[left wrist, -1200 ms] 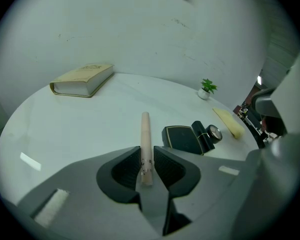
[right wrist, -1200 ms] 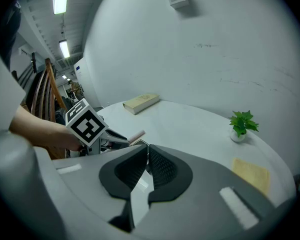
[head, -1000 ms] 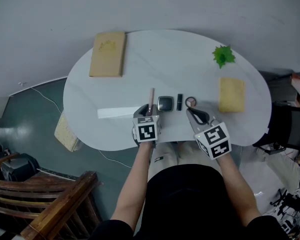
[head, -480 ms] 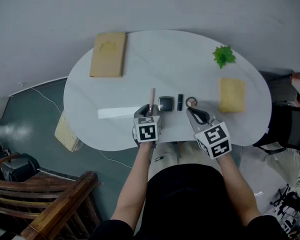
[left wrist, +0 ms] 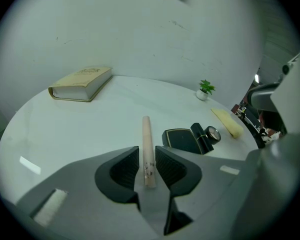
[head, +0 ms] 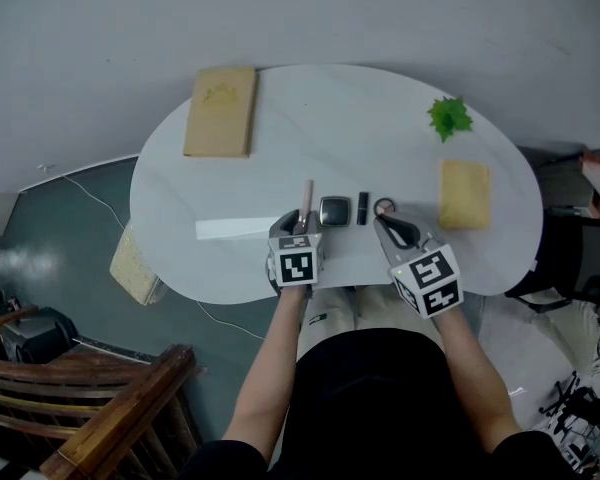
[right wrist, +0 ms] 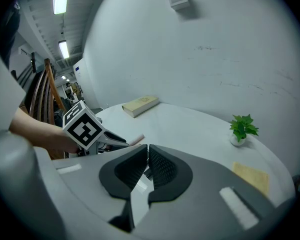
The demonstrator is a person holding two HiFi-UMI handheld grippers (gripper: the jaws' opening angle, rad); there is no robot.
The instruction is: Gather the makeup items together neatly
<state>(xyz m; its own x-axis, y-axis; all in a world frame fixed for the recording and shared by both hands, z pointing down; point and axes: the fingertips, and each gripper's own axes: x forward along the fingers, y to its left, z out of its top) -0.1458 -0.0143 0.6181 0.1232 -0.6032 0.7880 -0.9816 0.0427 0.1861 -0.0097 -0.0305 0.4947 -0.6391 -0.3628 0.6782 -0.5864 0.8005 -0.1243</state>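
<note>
the slim pink tube [left wrist: 148, 144] lies flat on the white table [left wrist: 80, 134]. its near end sits between the jaws of the left gripper [left wrist: 147, 156] and the rest points straight ahead of it. those jaws are opening, with a thin gap on each side of the tube, so the pads do not press on it.

just ahead and to the right of that gripper, the dark compact [left wrist: 182, 139], the black lipstick [left wrist: 200, 136] and a small round item [left wrist: 213, 134] stand close together in a row. the tube lies just left of the compact and roughly in line with the lipstick.

the step looks like a release. it goes best if the jaws spread fully first, then the gripper draws straight back along the tube's length. a sideways brush would probably roll the round tube out of line.

the right gripper [right wrist: 146, 156] has its jaws together on nothing, on the near side of the row, and is best kept off the round item.
</note>
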